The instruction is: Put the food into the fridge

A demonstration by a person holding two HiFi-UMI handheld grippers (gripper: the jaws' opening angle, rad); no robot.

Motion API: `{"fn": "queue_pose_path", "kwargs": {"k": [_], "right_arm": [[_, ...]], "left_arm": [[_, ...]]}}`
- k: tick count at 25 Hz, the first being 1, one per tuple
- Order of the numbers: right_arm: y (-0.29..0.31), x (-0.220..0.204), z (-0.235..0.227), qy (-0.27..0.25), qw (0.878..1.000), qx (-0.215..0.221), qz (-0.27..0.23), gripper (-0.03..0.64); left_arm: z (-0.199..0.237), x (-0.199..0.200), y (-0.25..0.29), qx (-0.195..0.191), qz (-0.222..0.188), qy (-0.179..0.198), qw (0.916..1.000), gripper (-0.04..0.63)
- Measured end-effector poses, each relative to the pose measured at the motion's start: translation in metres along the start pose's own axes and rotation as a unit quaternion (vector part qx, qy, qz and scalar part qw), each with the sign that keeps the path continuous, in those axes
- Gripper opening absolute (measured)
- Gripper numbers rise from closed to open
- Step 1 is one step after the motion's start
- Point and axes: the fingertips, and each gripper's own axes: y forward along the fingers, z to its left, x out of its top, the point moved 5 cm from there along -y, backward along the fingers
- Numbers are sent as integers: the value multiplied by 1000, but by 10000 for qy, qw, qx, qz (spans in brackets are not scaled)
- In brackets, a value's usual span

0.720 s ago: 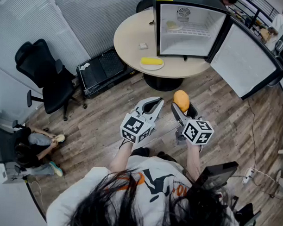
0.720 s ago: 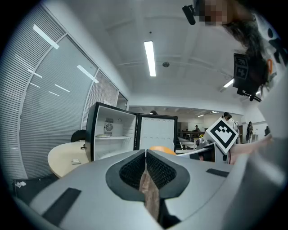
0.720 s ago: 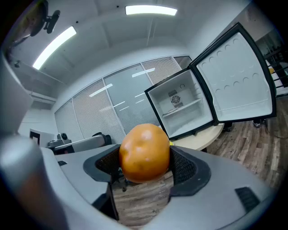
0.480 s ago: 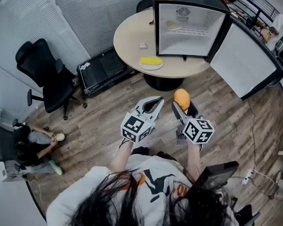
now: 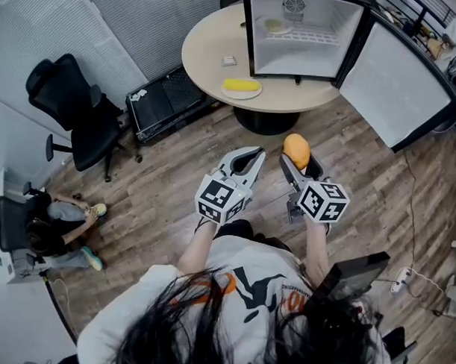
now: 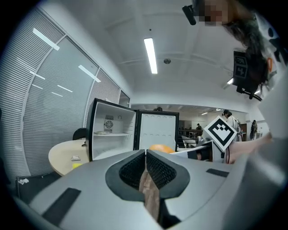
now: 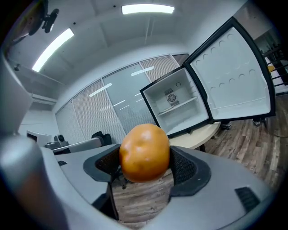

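Orange (image 5: 295, 151) sits clamped between the jaws of the right gripper (image 5: 298, 160), above the wood floor (image 5: 168, 175), well apart from the open mini fridge (image 5: 307, 59) on the round table (image 5: 206, 57). The left gripper (image 5: 251, 156) has its jaws pressed together, empty.

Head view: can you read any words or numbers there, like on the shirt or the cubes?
No words can be read anywhere.
Shirt: small white print, too blurred to read.
Left marker cube: black-and-white squares only, no letters.
Right marker cube: the same.
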Motion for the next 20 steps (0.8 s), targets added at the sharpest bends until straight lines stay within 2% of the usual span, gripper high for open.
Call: {"fn": "queue_pose_path", "kwargs": {"k": [4,13,20], "right_arm": [[1,-4,-9,90,9999,19,63,347],[12,-5,-16,215,9996,84,136,348],[44,4,-26,216,9996,81,156,347]], "left_arm": [[-4,-4,4,34,107,82,9999,14],[6,-6,7,207,221,-17,9995,14],[37,-10,26,212,284,11,9994,13]]}}
